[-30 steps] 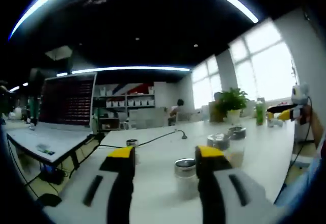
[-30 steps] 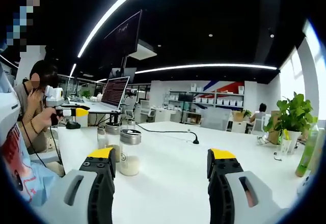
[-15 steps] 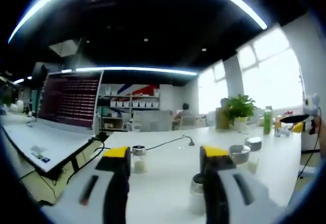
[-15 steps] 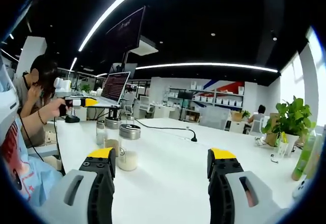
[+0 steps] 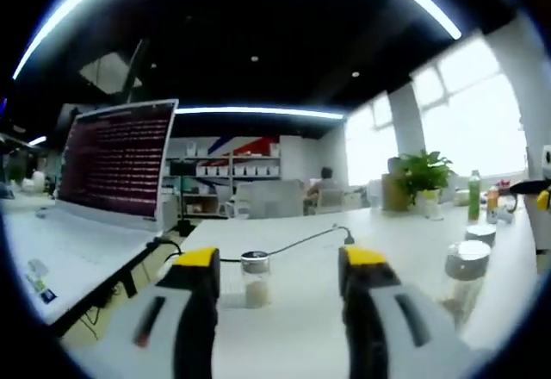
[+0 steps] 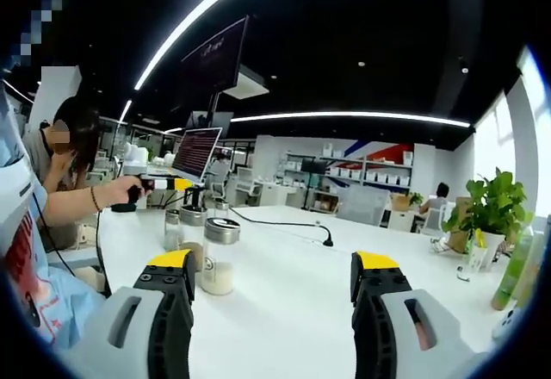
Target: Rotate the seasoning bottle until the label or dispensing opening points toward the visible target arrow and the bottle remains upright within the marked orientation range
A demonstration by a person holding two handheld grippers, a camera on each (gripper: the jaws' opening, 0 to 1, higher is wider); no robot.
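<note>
Both tongs (image 5: 280, 263) (image 6: 274, 269) agape, bottle (image 5: 255, 279) between

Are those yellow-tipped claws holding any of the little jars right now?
No. Both the left hand-held gripper and the right hand-held gripper are open, holding nothing; the seasoning bottles stand untouched on the table.

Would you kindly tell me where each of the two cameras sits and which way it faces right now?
Left gripper view: rides on the left gripper, jaws open, looking low across the white table at a small seasoning bottle, with a monitor behind.
Right gripper view: rides on the right gripper, jaws open, facing a cluster of seasoning bottles; the person's arm holds the left gripper.
Shared: the table, potted plant and back shelves.
</note>
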